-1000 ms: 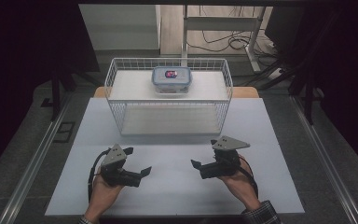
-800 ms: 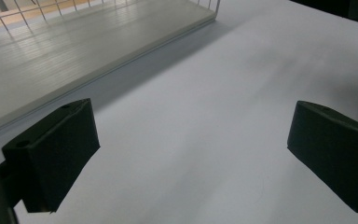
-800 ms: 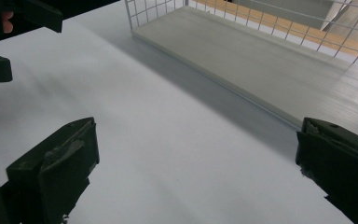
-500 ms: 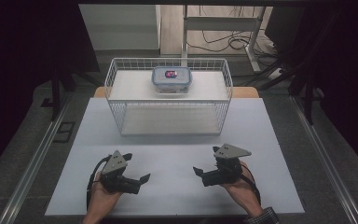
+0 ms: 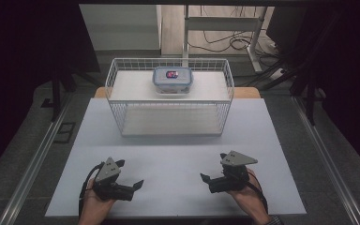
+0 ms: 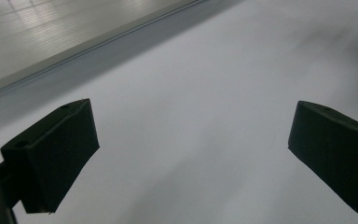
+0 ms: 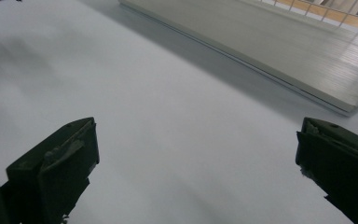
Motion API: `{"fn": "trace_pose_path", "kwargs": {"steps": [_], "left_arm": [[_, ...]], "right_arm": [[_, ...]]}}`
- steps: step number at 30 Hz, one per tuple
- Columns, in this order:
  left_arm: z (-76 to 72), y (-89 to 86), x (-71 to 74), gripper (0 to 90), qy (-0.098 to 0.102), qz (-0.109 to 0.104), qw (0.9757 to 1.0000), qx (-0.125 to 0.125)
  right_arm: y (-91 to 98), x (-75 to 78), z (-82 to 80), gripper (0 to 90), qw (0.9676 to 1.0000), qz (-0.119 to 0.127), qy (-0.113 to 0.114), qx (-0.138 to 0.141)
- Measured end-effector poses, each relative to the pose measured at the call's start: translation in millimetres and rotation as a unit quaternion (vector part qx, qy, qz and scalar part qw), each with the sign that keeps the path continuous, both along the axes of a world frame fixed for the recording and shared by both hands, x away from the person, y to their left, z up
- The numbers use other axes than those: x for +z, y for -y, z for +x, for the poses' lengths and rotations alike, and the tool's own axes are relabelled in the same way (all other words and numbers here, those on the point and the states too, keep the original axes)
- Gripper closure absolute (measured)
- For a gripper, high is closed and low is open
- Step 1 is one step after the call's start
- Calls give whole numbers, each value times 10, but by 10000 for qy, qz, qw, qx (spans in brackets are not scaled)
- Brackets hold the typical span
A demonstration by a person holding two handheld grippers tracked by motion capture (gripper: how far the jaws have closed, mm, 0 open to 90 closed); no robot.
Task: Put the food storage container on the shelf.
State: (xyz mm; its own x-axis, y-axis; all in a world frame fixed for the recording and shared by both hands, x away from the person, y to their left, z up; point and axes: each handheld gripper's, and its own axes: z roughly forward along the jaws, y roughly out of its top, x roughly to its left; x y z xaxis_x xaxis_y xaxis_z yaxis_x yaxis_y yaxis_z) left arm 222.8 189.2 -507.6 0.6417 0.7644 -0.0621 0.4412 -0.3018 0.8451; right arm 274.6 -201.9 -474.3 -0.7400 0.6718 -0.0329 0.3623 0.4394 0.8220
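The lidded container [image 5: 172,79] stands inside the wire basket [image 5: 117,93], at the back and a little left of the middle, on the pale floor of the basket. Its lid is on, with a small coloured label on top. Nothing touches it, and the basket stands at the far side of the tabletop [image 5: 178,140].

Both claws are far from it, at the near edge of the tabletop. Compared with one second ago, they have come back toward the person and sit a little lower in the high view. The left claw [image 5: 136,186] has drawn back and points toward the middle of the tabletop; the right claw [image 5: 206,180] has done the same from the other side, so the two tips face each other with bare white surface between them.

The left claw is wide, with empty tabletop between its two black jaws in the left gripper view. The right claw [image 7: 196,163] is wide as well and holds nothing; beyond its jaws the right gripper view shows the base of the basket.

In my judgement this retreat means that no reach for the container has started. The hands seem to settle in a resting position, so the real work is not yet begun.
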Motion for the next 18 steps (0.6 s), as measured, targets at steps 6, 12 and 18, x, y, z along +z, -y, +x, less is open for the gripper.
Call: {"fn": "trace_pose_path", "kwargs": {"steps": [6, 12, 18], "left_arm": [[-73, -108, -10, 8, 14, 50, 9999, 152], [-145, -202, -20, 8, 14, 75, 9996, 278], [-214, -294, -22, 8, 33, 98, 9991, 405]], "right_arm": [[94, -18, -38, 0, 10000, -78, 21, -56], [198, -24, -72, 0, 9998, -110, 23, -150], [292, -28, -114, 0, 9996, -118, 59, -263]]}}
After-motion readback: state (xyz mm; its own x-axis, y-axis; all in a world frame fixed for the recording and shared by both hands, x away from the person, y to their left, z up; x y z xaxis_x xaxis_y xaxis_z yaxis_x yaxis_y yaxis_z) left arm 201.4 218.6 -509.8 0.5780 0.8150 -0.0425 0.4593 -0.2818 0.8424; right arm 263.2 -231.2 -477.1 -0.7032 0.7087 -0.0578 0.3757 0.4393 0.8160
